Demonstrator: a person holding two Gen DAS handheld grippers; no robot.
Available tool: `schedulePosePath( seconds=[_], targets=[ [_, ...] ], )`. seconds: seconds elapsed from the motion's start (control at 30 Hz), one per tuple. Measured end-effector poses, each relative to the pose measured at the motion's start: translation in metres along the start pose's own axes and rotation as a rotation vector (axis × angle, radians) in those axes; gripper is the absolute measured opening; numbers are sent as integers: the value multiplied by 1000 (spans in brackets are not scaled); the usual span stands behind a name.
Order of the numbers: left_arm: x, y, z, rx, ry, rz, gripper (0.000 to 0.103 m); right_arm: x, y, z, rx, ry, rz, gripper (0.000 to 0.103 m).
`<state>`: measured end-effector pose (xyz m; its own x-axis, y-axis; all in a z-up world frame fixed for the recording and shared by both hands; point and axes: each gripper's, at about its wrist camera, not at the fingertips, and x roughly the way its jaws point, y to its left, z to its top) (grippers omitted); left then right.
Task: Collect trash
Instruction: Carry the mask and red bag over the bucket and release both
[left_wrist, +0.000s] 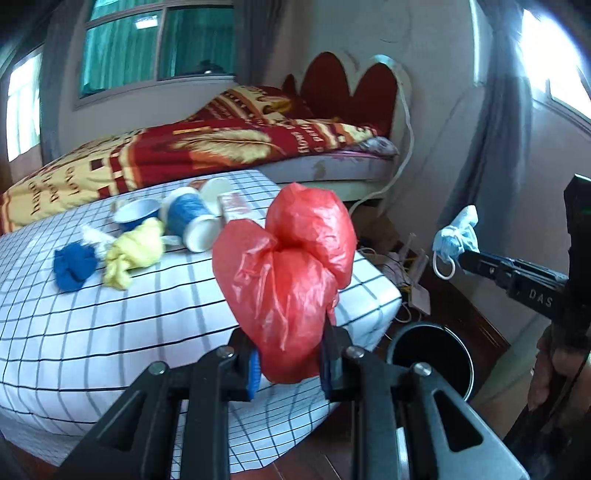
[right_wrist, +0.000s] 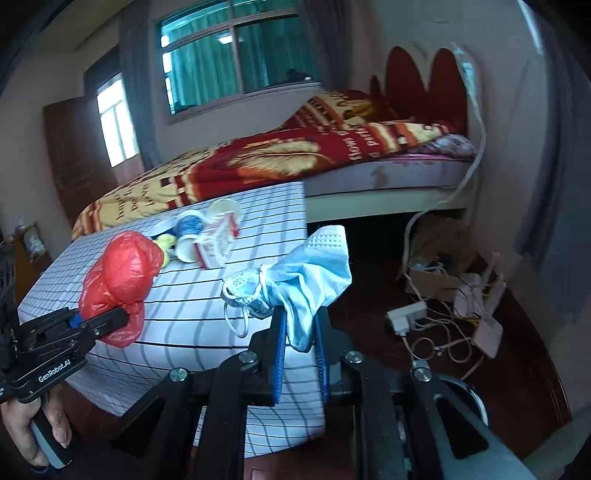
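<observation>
The left tongs (left_wrist: 290, 363) are pinching a crumpled red plastic bag (left_wrist: 291, 266), which puffs up above the blue pads and hangs a little below them. The right tongs (right_wrist: 300, 343) are pressed on a pale blue face mask (right_wrist: 314, 273); its white ear loop (right_wrist: 234, 321) dangles to the left of the fingers. Both pieces are held clear of the table with the checked cloth (left_wrist: 110, 332), the bag over its near corner, the mask just off its right edge.

Low and to the right of the left tongs, on the wooden floor, stands a black round bin (left_wrist: 432, 354) with its mouth open; from the right tongs only a bit of its rim shows, close under the right finger.

Beyond the left tongs, farther back on the cloth, lie the rest of the scraps: a blue wad (left_wrist: 74, 266), a yellow crumpled bag (left_wrist: 133, 251), two tipped blue-and-white paper cups (left_wrist: 192, 221) and a red-and-white small carton (left_wrist: 236, 206). Behind the table is a bed with a red and gold blanket (left_wrist: 207, 147). To the right of the right tongs, cables and a power strip (right_wrist: 404, 314) lie on the floor by the wall.
</observation>
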<state>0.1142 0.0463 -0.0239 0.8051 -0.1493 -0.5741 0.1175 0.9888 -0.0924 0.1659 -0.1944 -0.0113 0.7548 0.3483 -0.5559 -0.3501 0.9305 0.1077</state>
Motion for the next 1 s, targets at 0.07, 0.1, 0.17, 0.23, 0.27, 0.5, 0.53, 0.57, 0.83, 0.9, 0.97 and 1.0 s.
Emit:
schedulePosePath(
  seconds=[0.07, 0.1, 0.17, 0.23, 0.27, 0.5, 0.53, 0.57, 0.83, 0.9, 0.97, 1.0],
  targets=[
    [4, -12, -1, 14, 7, -24, 26, -5, -14, -4, 18, 2, -23, 16],
    [6, -18, -1, 23, 11, -35, 26, -6, -21, -6, 25, 5, -32, 16],
    [13, -34, -1, 45, 22, -63, 26, -11, -38, -13, 45, 9, -61, 16],
    [20, -51, -1, 68, 35, -94, 26, -18, -54, -21, 66, 12, -88, 16],
    [24, -59, -2, 83, 42, -110, 26, -20, -59, -24, 76, 14, -100, 16],
    [48, -123, -13, 175, 100, -220, 26, -41, -115, -59, 156, 51, -182, 16],
    [52, -131, -15, 186, 111, -233, 26, -42, -122, -64, 162, 58, -189, 16],
    [56, -139, -18, 196, 121, -243, 26, -43, -128, -68, 167, 68, -195, 16],
    [98, -176, -44, 247, 239, -287, 26, -24, -167, -103, 176, 156, -206, 16],
    [109, -181, -50, 249, 269, -292, 26, -14, -173, -111, 172, 187, -205, 16],
    [120, -185, -56, 254, 296, -294, 26, -3, -179, -121, 169, 217, -197, 16],
    [123, -186, -58, 256, 306, -297, 26, 0, -181, -126, 167, 229, -198, 16]
  ],
)
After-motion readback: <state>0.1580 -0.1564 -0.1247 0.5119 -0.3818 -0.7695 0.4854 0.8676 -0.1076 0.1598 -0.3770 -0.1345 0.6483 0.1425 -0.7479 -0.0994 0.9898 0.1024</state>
